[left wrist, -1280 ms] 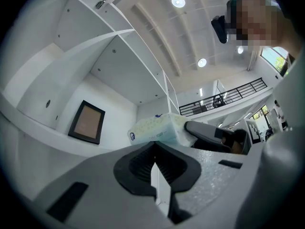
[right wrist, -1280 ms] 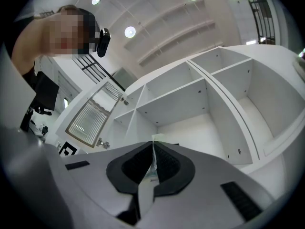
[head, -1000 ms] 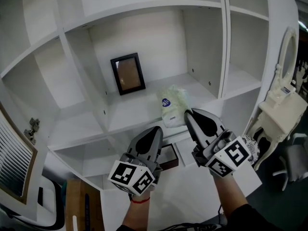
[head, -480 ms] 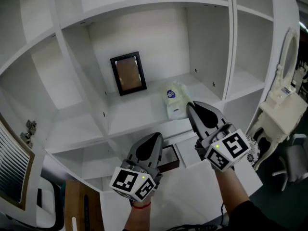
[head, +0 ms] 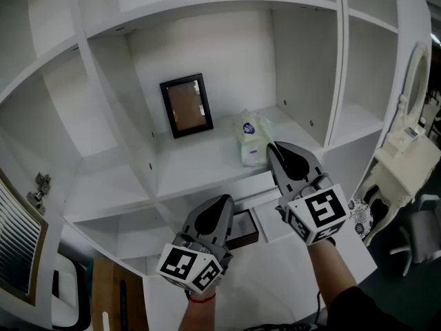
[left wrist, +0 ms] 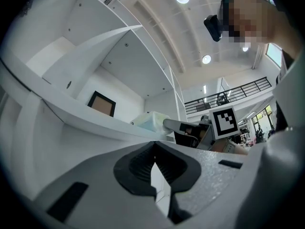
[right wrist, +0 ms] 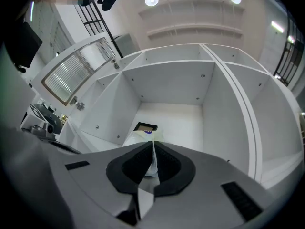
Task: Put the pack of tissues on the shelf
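So the pack of tissues [head: 251, 136] was a soft, squashy bundle in clear, slightly greenish-white wrap with a round blue-purple logo on top. It sat on the middle shelf [head: 200, 165], toward the right side of that compartment, with a dark picture frame [head: 187, 105] leaning on the back wall to its left, well apart from it.

My right claw [head: 271, 145] was right up against the pack's near right side. The jaws were pretty much pinched together, and in the right gripper view a thin white strip of wrapper ran up between them. It looked like I had it by the edge seal, though that view's tight enough that I wouldn't swear to exactly which bit. My left claw [head: 223, 200] was closed on nothing, parked lower down in front of the shelf's front lip.

Compared to a second before, the pack had gone further in. It started near the front edge of the shelf and ended up sitting deeper, closer to the back wall and level with the bottom of the picture frame. The right claw went in along with it and rolled a bit, so the marker cube's face turned more toward me. The left claw barely budged.
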The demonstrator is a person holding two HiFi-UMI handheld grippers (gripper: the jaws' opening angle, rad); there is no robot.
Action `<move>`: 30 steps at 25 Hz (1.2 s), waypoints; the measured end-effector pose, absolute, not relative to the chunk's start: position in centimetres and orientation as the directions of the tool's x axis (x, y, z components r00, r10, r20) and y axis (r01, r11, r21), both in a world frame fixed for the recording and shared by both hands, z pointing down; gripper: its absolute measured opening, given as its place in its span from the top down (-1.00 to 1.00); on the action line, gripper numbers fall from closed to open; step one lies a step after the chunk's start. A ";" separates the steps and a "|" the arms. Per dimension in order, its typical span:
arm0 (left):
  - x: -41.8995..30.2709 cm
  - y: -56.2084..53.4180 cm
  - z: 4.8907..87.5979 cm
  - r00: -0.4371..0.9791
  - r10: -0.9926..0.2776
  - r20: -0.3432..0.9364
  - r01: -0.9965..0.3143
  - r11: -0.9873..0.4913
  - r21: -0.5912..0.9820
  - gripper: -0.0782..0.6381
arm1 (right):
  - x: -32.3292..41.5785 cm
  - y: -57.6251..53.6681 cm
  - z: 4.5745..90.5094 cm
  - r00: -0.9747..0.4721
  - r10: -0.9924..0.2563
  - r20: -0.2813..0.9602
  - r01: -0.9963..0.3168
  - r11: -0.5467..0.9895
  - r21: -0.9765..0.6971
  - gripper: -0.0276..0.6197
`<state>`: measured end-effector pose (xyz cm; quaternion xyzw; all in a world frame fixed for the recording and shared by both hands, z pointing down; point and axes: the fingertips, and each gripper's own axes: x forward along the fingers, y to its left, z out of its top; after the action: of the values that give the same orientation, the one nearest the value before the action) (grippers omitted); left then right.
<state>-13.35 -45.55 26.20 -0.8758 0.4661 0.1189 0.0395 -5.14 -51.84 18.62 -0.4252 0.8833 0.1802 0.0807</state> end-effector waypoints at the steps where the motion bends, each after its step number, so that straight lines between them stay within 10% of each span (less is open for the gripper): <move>1: -13.4 -45.6 26.2 0.537 -0.807 -0.246 -0.826 -0.562 0.042 0.77 | -5.2 -52.0 18.7 -0.621 -0.728 -0.290 -0.784 0.567 0.254 0.89; 30: -12.2 -44.1 26.4 0.551 -0.803 -0.226 -0.819 -0.573 0.041 0.77 | -3.7 -51.0 19.3 -0.589 -0.760 -0.274 -0.806 0.528 0.269 0.55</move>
<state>-12.15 -44.14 26.43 -0.8800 0.4607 0.1104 0.0348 -3.69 -51.01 19.33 -0.4489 0.8718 0.1861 0.0615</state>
